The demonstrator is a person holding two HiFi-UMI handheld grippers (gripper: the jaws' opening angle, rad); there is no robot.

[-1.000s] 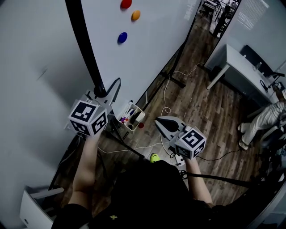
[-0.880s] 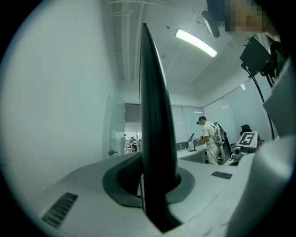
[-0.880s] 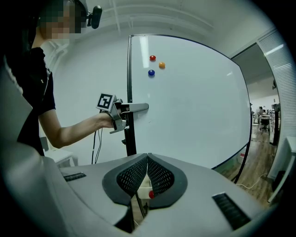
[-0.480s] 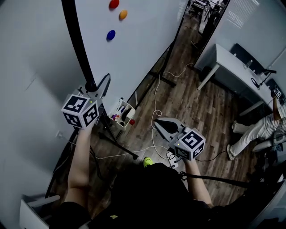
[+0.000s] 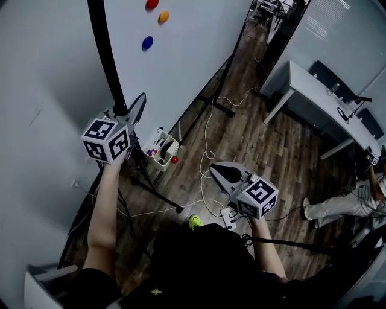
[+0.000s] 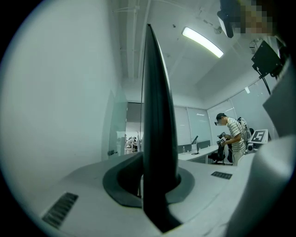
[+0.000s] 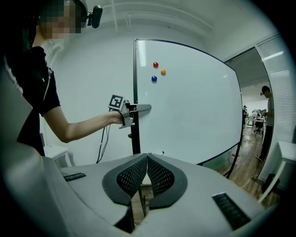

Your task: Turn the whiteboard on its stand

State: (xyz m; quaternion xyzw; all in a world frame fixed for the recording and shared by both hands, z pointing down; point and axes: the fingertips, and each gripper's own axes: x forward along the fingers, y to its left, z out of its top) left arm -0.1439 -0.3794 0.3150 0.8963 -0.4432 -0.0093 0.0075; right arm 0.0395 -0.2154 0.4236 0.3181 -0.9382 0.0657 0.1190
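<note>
The left gripper (image 5: 134, 110) is closed tight on the black frame edge (image 6: 157, 115) of the whiteboard (image 5: 181, 66); in the left gripper view that edge runs straight up between its pads and fills the gap. The board's white face stretches away from the jaws, with a red magnet (image 5: 152, 4), an orange magnet (image 5: 163, 17) and a blue magnet (image 5: 147, 43) high on it, well above the grip. Just below the gripper the stand's upright (image 7: 135, 139) drops to the floor, and a small basket (image 5: 163, 148) of markers hangs near the board's lower edge.

The step in hand looks like swinging the board round by this edge. To do it well, the clamp should stay square on the frame so that it does not slide along the smooth bar. The hand should follow the edge's arc and not drag it in a straight line, which would likely pull at the stand. Where the pivot sits cannot be told.

The right gripper (image 7: 147, 178) has its jaws pressed together on nothing, well apart from the board, and is best kept clear. A white cable (image 5: 208, 139) trails on the floor beyond it, a likely snag for feet.
</note>
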